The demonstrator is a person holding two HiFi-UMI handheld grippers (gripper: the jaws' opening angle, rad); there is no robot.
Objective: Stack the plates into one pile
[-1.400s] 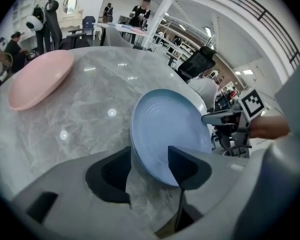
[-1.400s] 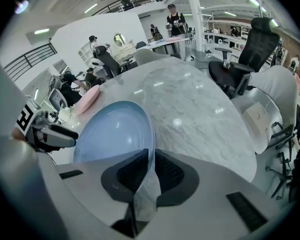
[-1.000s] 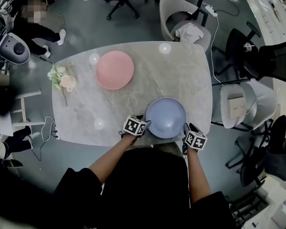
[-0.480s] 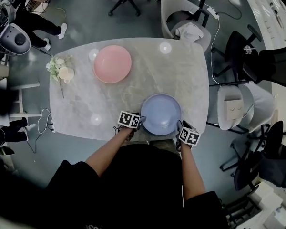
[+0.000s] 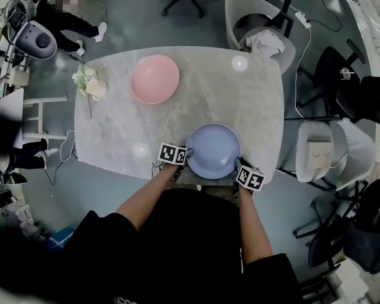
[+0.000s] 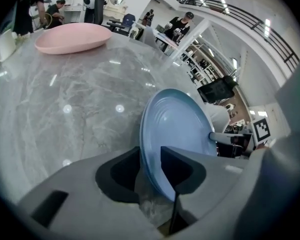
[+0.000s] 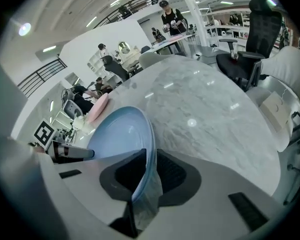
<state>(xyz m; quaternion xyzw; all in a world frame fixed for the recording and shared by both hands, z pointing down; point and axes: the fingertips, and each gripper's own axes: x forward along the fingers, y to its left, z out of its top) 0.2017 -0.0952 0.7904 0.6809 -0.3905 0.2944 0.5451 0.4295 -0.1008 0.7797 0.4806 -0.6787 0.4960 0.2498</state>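
Blue is the one you have in hand: the blue plate (image 5: pixel 213 151) lies at the near edge of the marble table (image 5: pixel 253 100), right in front of you, and you take it from both sides at once. Your left gripper (image 5: pixel 188 156) has its jaws over the plate's left rim and your right gripper (image 5: pixel 238 164) over the right rim, opposite each other. That way the load is shared and the plate should come up level.

Both pairs of jaws have just been closing, and in each gripper view the rim runs straight between them, pinched by the pads on either face. Both tools point steeply down, which likely lets the lower jaw slip under the raised lip. Whether the plate is off the marble yet, I cannot tell.

The pink plate (image 5: pixel 154 79) sits alone, well apart at the far left of the table, so it reads as the base of the pile. The blue one needs carrying across and setting on it. Keep both grips even, since a lopsided pull could tilt the plate out of one pinch.
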